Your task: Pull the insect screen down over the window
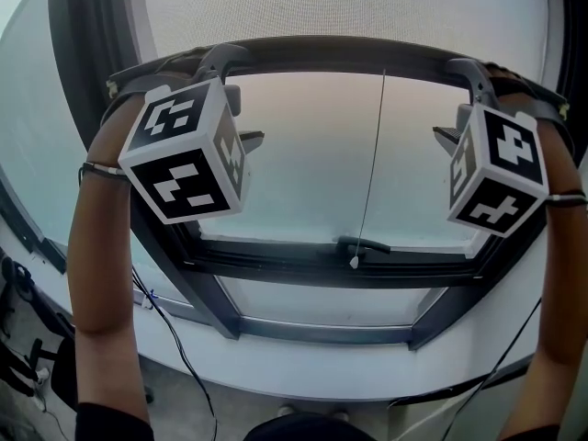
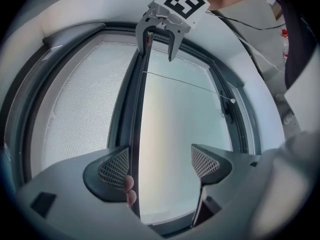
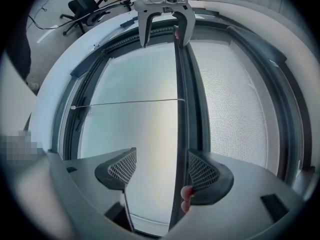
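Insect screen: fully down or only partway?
Partway down. Its bar sits high; mesh only above it, bare glass below.

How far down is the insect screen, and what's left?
Partly done: the white mesh screen covers the top. In hand: open left gripper and right gripper straddle its dark grey bottom bar. Left: drawing it over bare glass to the lower frame.

Room below the screen bar looks free except a hanging cord.
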`<state>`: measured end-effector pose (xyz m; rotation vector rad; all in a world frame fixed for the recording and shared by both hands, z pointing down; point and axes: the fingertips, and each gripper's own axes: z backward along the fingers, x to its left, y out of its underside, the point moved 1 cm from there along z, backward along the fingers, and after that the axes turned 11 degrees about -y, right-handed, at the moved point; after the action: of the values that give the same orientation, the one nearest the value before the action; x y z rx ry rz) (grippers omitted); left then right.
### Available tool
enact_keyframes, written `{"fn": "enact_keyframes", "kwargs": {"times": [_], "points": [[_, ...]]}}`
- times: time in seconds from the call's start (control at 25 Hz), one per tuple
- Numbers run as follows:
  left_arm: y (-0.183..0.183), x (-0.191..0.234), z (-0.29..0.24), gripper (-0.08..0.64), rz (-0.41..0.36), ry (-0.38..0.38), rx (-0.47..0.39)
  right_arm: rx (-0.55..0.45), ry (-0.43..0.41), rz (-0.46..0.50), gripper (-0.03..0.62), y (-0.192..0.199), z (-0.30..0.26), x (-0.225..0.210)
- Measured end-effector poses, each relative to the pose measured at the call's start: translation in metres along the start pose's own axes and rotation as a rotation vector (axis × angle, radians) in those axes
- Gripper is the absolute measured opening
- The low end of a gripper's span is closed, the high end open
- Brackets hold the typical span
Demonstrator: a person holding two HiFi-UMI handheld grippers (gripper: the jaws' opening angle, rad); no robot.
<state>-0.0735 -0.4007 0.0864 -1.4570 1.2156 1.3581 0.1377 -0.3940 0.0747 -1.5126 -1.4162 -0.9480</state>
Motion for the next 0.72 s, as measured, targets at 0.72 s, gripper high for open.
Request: {"fn": "enact_keyframes", "kwargs": {"times": [0.72], "points": [[-0.001, -0.015, -0.004, 0.394, -0.004, -0.009, -0.007, 0.008, 0.021, -0.026, 0.331, 0.0, -0.009, 0.013]]}}
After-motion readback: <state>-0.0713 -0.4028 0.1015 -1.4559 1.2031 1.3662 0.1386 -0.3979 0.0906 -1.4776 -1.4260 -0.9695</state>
